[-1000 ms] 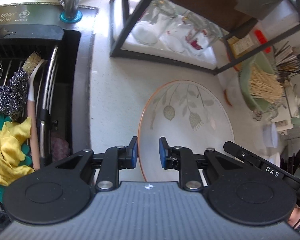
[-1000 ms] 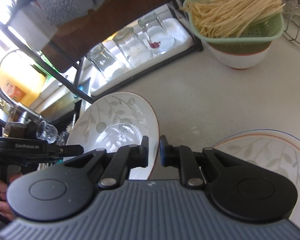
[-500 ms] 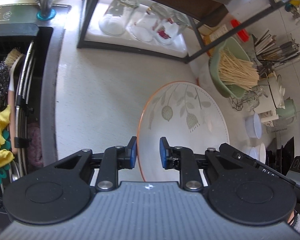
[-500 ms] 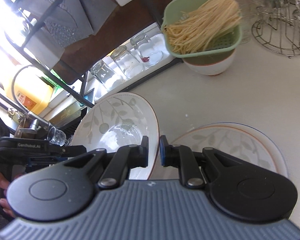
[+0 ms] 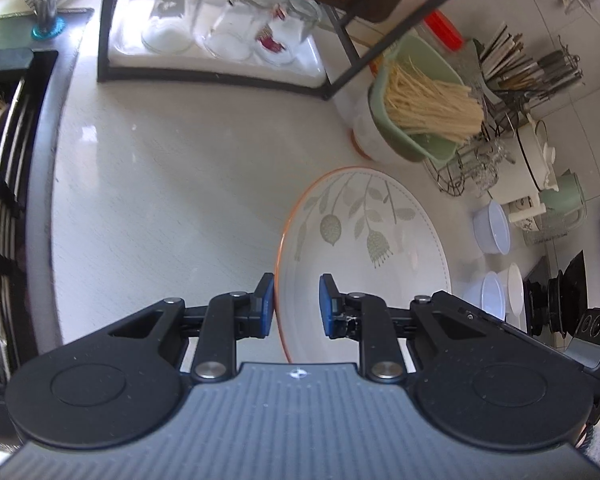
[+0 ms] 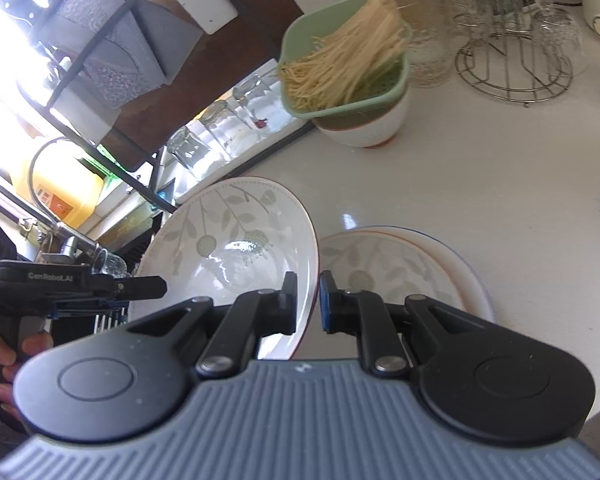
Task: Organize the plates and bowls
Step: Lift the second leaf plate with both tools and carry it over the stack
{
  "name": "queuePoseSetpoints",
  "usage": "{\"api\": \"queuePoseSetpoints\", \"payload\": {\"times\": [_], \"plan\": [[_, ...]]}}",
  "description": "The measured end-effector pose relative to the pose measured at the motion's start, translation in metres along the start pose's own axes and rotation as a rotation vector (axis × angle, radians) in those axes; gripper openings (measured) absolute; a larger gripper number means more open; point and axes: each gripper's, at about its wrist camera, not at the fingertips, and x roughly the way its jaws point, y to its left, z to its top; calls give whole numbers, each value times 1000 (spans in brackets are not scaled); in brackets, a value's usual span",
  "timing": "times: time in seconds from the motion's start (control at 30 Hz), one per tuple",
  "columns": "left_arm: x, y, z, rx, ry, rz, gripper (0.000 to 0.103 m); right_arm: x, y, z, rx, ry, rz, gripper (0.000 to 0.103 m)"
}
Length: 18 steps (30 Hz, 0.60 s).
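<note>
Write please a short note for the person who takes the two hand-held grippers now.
Left hand-held gripper: shut on the near rim of the white leaf-patterned ceramic bowl with orange edge.
Right hand-held gripper: shut on the same bowl's opposite rim.
Bowl is carried above the pale countertop.
A matching leaf-patterned plate lies on the counter just right of it.
Done: bowl picked up. Left: set it down in its place.

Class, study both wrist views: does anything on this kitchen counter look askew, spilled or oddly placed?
One thing stands out: the green plastic colander of pale noodle strands sits tilted on top of a white ceramic bowl, leaning to one side with strands poking over its rim. Nothing looks spilled or broken on the white counter.
</note>
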Motion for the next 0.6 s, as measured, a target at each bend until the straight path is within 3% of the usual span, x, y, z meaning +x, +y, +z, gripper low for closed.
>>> {"api": "queuePoseSetpoints", "payload": {"times": [0.37, 0.6], "plan": [[21, -20, -26, 15, 58, 55, 25, -6, -31, -15, -10, 49, -16, 14], [36, -30, -36, 23, 87, 112, 25, 0, -31, -28, -109, 59, -65, 14]]}}
